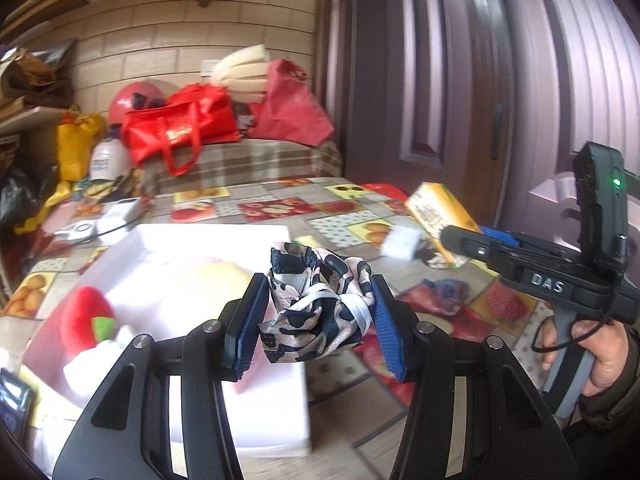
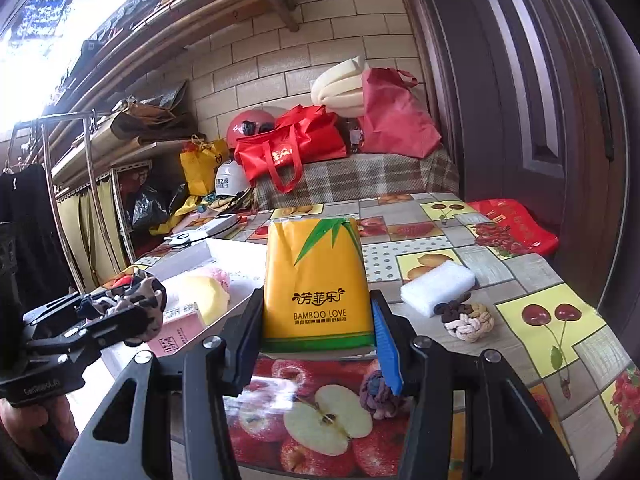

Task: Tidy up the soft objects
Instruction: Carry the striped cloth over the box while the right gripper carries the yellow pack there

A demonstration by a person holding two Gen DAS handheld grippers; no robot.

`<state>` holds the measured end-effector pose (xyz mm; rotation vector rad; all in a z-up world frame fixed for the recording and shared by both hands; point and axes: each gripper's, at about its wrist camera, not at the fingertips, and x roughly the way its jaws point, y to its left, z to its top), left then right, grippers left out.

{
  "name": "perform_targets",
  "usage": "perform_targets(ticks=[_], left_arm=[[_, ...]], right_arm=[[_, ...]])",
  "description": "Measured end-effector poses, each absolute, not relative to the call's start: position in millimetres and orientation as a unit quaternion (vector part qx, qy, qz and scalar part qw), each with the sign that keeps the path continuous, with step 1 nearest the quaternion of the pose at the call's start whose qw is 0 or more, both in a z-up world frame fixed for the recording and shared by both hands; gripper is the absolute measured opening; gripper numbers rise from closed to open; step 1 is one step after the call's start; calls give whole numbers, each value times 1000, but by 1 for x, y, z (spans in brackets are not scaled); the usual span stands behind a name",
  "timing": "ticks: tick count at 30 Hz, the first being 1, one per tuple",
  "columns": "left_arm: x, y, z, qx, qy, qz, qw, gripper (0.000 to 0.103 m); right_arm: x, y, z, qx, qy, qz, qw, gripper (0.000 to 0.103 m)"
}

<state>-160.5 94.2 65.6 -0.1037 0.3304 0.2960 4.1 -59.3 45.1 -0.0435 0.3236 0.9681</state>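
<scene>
home storeroom: fruit-print tablecloth (image 2: 460, 248), bags (image 2: 296, 148).

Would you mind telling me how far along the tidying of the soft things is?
Done: a strawberry plush, a yellow soft item and more lie in the white box.
In hand: left gripper holds the patterned scarf; right gripper holds the tissue pack.
Left: white sponge, two knotted ropes on the table.

A red tote bag (image 2: 289, 148) and white helmet (image 2: 231, 178) sit behind the fruit-print tablecloth (image 2: 540, 280).
</scene>
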Motion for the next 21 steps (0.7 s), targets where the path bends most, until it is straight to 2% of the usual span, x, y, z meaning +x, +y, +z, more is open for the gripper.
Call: perform_targets(ticks=[21], left_arm=[[-181,168,50,-87,195,240,947,51]], right_arm=[[-32,16,39,-88,151,521,835,50]])
